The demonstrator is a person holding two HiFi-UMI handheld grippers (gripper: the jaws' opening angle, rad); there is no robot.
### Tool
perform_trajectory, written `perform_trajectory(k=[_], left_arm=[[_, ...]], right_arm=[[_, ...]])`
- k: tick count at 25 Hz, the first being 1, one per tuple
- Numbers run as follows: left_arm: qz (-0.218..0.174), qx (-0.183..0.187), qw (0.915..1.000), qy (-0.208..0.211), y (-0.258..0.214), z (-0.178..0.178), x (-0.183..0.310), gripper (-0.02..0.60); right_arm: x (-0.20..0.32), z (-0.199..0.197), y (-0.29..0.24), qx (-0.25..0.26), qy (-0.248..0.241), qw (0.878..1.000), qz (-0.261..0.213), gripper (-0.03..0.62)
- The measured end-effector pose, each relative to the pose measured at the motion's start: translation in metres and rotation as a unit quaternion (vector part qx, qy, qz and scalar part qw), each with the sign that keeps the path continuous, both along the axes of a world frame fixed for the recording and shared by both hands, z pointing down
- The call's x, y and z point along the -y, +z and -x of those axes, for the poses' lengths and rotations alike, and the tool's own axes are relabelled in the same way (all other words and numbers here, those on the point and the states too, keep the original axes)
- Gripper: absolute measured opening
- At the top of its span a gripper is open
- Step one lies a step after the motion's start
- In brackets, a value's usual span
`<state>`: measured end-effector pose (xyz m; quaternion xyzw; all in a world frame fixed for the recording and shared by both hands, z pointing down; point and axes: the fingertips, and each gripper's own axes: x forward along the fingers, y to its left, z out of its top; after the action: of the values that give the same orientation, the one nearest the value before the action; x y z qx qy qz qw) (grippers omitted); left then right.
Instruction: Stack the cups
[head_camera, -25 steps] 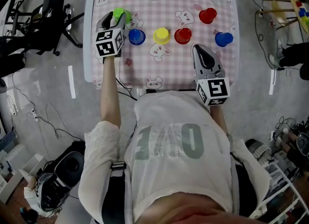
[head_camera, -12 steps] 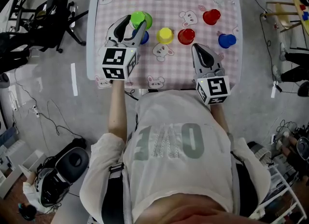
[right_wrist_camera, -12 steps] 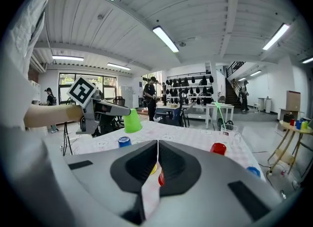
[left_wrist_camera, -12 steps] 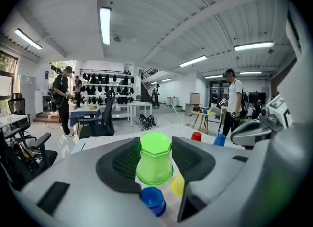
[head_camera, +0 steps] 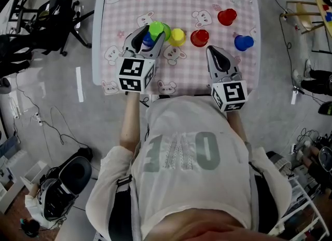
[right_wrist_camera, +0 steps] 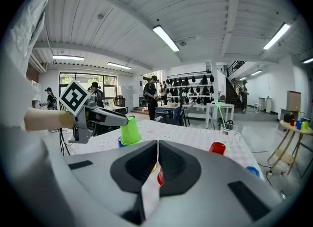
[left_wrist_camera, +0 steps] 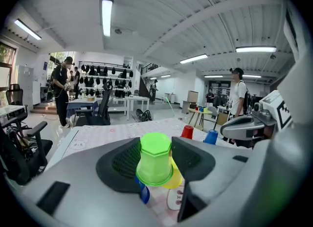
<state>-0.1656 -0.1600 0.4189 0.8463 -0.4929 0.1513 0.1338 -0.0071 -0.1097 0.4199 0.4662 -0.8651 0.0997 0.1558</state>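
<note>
Slightly downward-tilted, left gripper point(head_camera: 151, 34) with green cup point(head_camera: 156, 28) above blue cup point(left_wrist_camera: 143, 192)

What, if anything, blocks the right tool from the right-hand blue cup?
Probably nothing, so yes: the blue cup stands alone just ahead of the right tool, bare cloth between. Its jaws are shut and must open first.

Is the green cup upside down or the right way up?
Upside down: the green plastic cup has its closed base on top and its wide rim underneath.
</note>
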Motion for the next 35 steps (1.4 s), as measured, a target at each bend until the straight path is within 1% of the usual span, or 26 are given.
perform_trajectory(k=[8,18,24,27,30,35], left_arm=[[0.004,0.009,0.9999,0.006,0.006,-0.003,0.001,0.219],[0.003,0.009,0.9999,0.007,0.007,-0.006,0.000,0.219],[-0.003,0.042,0.9988,0.027,0.011,-0.013,-0.003,0.219],[0.002,0.040,0.9986,0.033,0.014,-0.016,-0.004,0.219],[0.001,0.050,0.9981,0.036,0.016,-0.016,-0.006,0.219],[-0.016,0.037,0.9988,0.027,0.003,-0.015,-0.005,0.230]], right_arm=[[-0.001,0.000,0.000,-0.002,-0.001,1.000,-0.001,0.029],[-0.005,0.002,0.001,-0.006,-0.001,1.000,-0.003,0.029],[-0.005,0.002,0.002,-0.007,-0.002,1.000,-0.002,0.029],[-0.006,0.001,0.002,-0.007,-0.002,1.000,-0.001,0.029],[-0.006,0.001,0.002,-0.006,-0.002,1.000,-0.002,0.029],[-0.006,0.002,0.002,-0.005,-0.004,1.000,-0.002,0.029]])
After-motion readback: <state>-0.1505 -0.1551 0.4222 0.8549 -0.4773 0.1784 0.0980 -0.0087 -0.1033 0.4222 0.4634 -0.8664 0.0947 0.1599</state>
